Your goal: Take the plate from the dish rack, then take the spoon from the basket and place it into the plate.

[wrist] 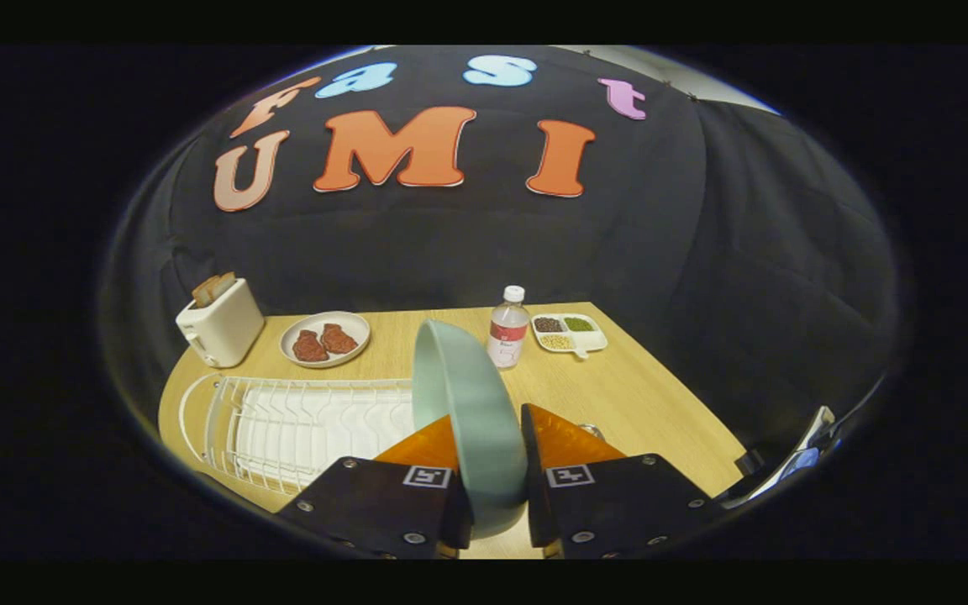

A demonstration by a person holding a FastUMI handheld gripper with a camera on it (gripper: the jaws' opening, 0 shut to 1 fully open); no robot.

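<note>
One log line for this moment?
gripper: shut on plate | plate: held on edge, beside dish rack | spoon: not yet placed

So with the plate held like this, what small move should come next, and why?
Probably carry the plate to the bare table beside the dish rack and lay it flat. The claw grips it on edge, upright, clear of the rack, and the spoon needs a flat plate.

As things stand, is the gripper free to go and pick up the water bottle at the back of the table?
Probably not. The gripper is shut on the green plate, held on edge between its fingers, so it has no free grip. The water bottle stands beyond the plate, beside the divided snack tray; the plate must go down first.
</note>
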